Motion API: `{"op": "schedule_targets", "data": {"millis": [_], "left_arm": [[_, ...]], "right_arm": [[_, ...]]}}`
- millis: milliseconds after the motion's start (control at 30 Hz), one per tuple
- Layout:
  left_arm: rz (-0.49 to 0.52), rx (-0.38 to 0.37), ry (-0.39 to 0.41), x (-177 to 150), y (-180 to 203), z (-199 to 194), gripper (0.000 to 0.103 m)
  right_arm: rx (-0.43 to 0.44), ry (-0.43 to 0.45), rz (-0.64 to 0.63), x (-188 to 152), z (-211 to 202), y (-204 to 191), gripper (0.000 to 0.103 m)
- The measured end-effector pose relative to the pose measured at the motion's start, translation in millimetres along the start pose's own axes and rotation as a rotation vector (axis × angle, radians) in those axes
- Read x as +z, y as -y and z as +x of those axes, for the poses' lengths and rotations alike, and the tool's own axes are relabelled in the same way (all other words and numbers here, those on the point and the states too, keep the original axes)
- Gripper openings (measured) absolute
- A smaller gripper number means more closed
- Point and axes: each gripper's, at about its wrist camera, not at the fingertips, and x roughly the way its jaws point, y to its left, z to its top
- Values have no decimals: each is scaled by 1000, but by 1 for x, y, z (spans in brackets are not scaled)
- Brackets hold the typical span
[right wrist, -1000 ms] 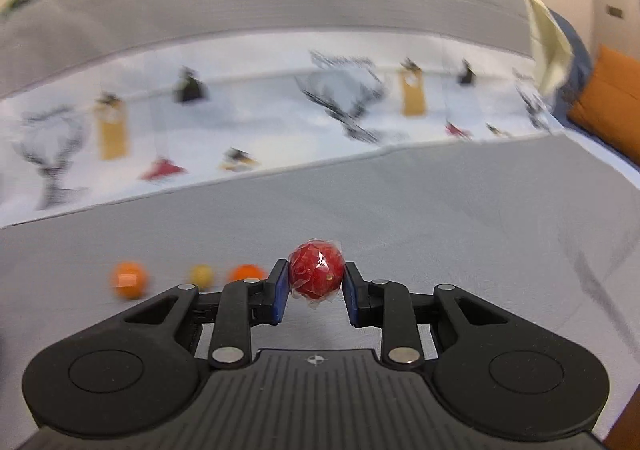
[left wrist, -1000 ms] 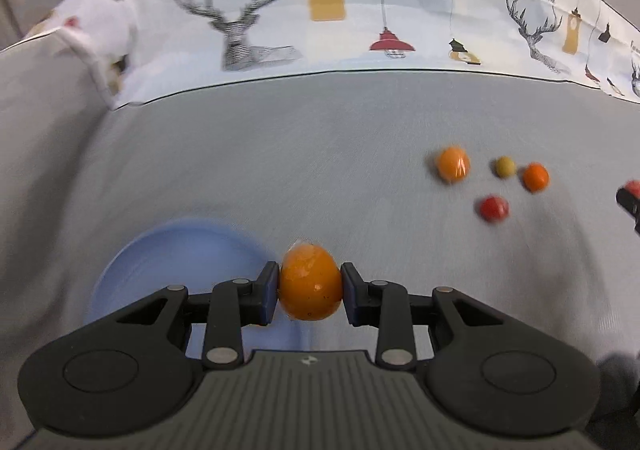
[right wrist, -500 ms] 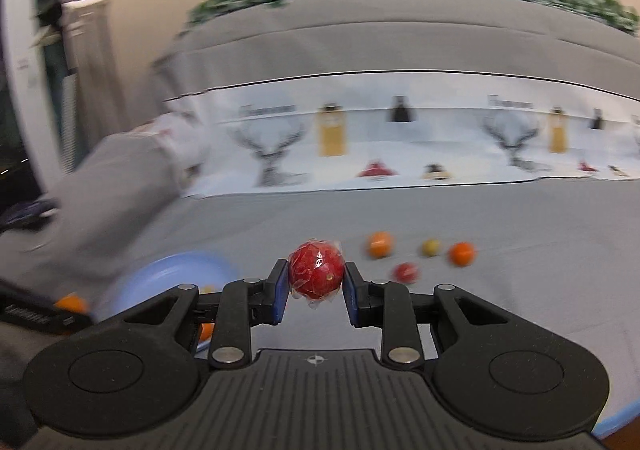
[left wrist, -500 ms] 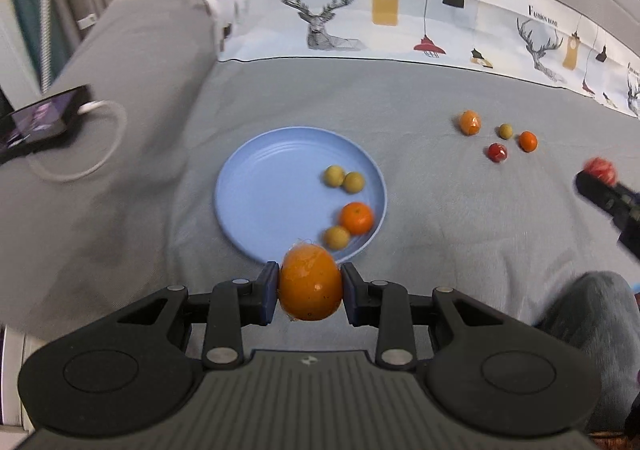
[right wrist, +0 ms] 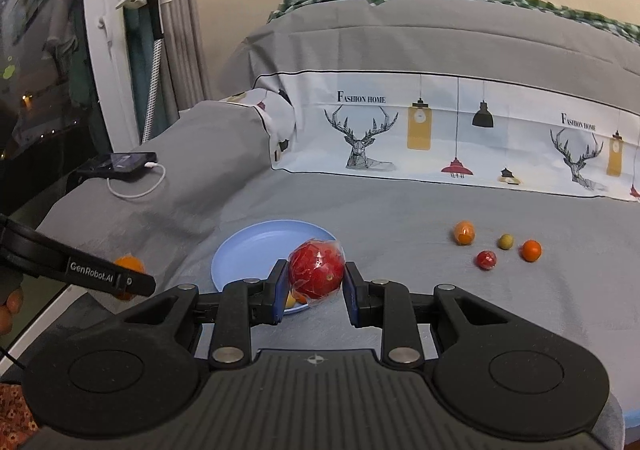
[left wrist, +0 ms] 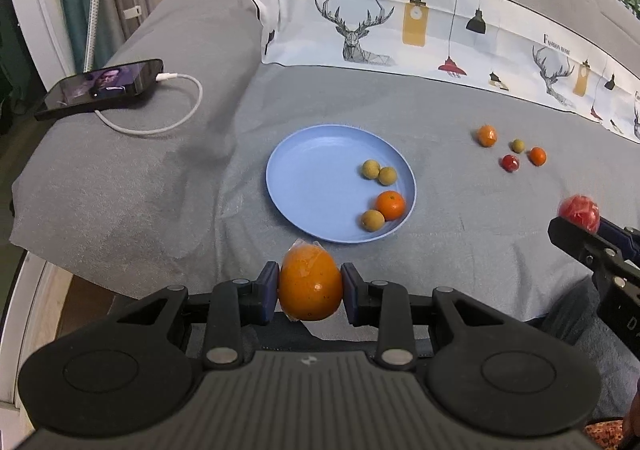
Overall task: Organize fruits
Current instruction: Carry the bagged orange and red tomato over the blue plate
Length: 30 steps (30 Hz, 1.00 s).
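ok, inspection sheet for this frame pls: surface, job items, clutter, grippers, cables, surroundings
Surface: grey bedspread, a few creases.
Job's things: round light-blue plate holds three small yellow-green fruits and one small orange; four small loose fruits lie on the bedspread to the plate's right.
Clutter: black smartphone, screen lit, at the bed's left edge.
Grippers: left gripper shut on a plastic-wrapped orange fruit; right gripper shut on a plastic-wrapped red fruit.
Cables: white charging cable plugged into the smartphone, looped.
Surroundings: deer-print pillow, grey curtain.
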Motion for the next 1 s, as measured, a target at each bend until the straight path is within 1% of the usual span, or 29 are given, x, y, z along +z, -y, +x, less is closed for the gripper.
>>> {"op": "schedule_targets", "data": {"millis": [233,1000], "left_arm": [[5,-11,11,-2,5,-4,37],[14,-13,-4,-1,6,0,37]], "right_arm": [[-7,5,-12,1,-2,-1,30],[-5,-11,-5,0,2,1,30]]}}
